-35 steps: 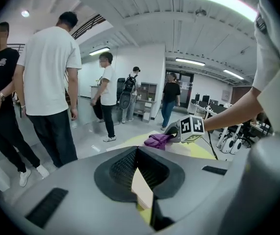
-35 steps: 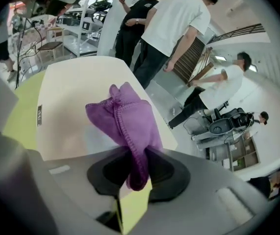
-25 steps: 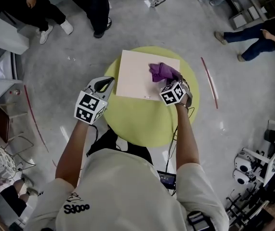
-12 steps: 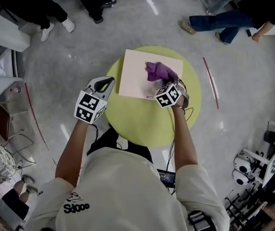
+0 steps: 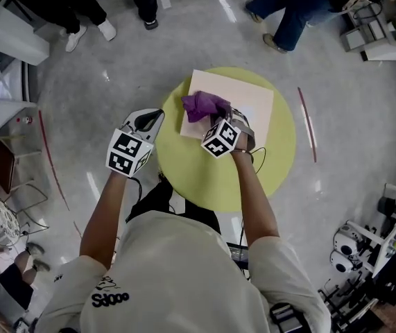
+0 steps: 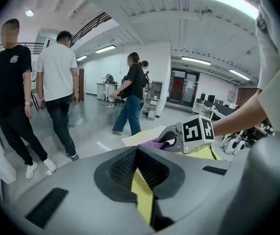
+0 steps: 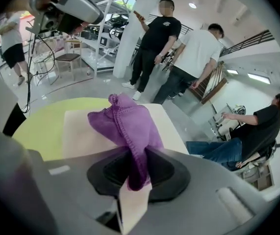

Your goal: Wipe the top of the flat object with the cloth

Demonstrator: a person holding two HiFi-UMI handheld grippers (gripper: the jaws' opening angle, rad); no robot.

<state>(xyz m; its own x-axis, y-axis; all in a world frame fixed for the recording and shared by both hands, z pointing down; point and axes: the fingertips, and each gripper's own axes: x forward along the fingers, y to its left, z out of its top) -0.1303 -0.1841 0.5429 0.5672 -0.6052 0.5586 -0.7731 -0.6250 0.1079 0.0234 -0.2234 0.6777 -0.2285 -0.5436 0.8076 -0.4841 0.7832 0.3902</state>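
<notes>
A flat cream board (image 5: 243, 106) lies on the far half of a round yellow-green table (image 5: 204, 179). My right gripper (image 5: 211, 118) is shut on a bunched purple cloth (image 5: 201, 105), which rests at the board's left edge. In the right gripper view the cloth (image 7: 125, 124) hangs from the jaws over the board (image 7: 78, 133). My left gripper (image 5: 153, 117) hovers off the table's left rim, jaws shut with nothing in them. Its own view shows the right gripper (image 6: 171, 137) and the cloth (image 6: 152, 144) ahead.
Several people stand or walk on the grey floor beyond the table (image 5: 145, 5) (image 5: 288, 12). A red line (image 5: 307, 123) marks the floor at the right. A chair (image 5: 3, 175) stands at the left, and equipment (image 5: 364, 255) at the lower right.
My right gripper has dragged the purple cloth leftward across the board, from its right-hand part to its left edge. The left gripper has barely shifted. The bystanders have walked on.
</notes>
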